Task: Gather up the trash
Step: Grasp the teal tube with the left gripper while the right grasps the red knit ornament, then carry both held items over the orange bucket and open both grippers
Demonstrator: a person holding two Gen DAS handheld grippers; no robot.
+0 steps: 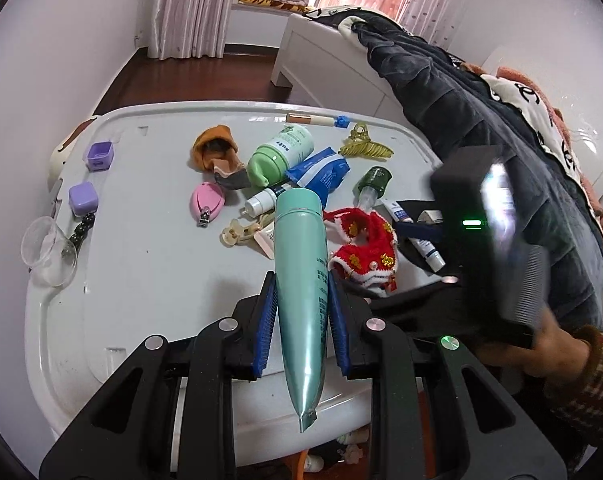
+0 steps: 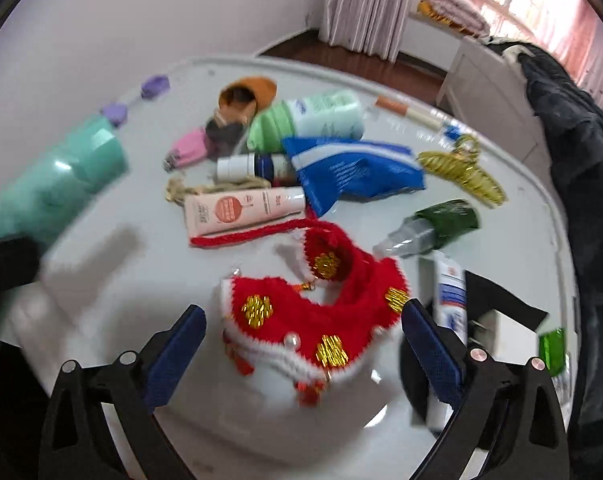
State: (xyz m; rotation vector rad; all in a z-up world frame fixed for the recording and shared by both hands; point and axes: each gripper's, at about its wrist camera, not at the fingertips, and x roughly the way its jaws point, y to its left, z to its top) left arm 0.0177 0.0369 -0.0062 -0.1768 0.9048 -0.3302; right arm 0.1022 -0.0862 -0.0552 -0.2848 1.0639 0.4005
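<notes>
Left claw clamps the teal tube, long axis running along its fingers, cap forward, above the surface; right claw spread wide over the red knit piece.

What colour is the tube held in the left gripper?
Teal green tube, clearest in the left wrist view.

Both grippers, the left gripper and the right gripper, have black frames, round silver screws and ribbed blue pads. The right hand shows bare skin and a red-and-cream checked sleeve.
</notes>
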